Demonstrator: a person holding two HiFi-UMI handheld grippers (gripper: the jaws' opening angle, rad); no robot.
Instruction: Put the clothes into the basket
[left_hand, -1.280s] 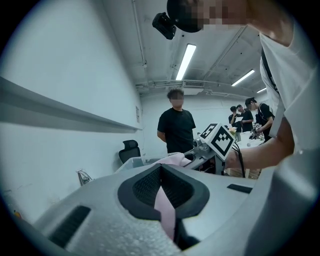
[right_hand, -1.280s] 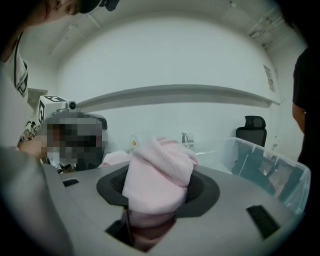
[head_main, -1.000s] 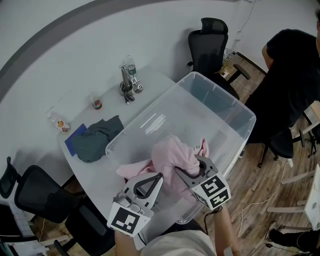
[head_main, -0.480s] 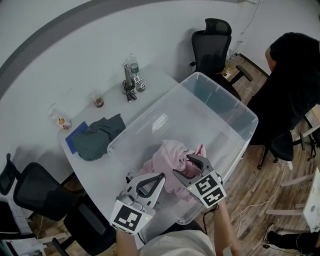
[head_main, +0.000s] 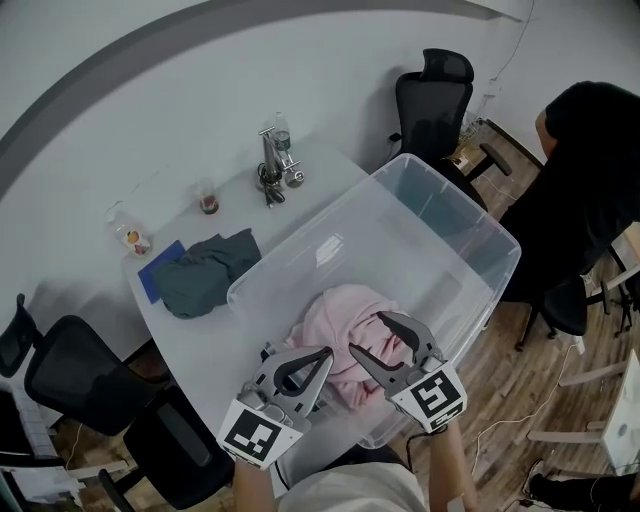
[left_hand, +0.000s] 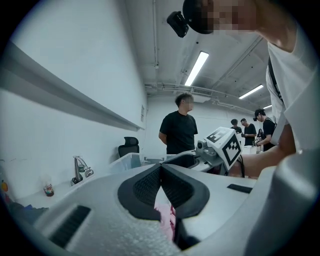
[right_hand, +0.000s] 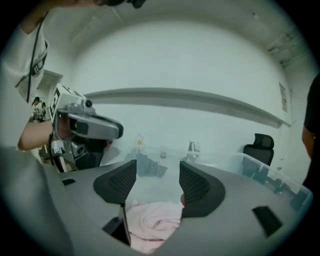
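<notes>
- Right gripper (right_hand: 158, 167): jaws spread, having just been opening. The pink garment (right_hand: 150, 220) lies under them, unpinched.
- Left gripper (left_hand: 160, 167): jaws pressed together at the tips. Pink cloth shows behind them; whether any is caught, I cannot tell.
- Step in hand, as I judge it: releasing the pink garment inside the basket (head_main: 445, 195), where it lies heaped at the near end.
- The next move calls for reaching over to the dark garment (head_main: 205, 272) on the tabletop (head_main: 200, 350), beside the basket.
- Count: two garments, one in and one out; one basket.

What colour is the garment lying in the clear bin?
Pale pink garment; the head view shows it best.
</notes>
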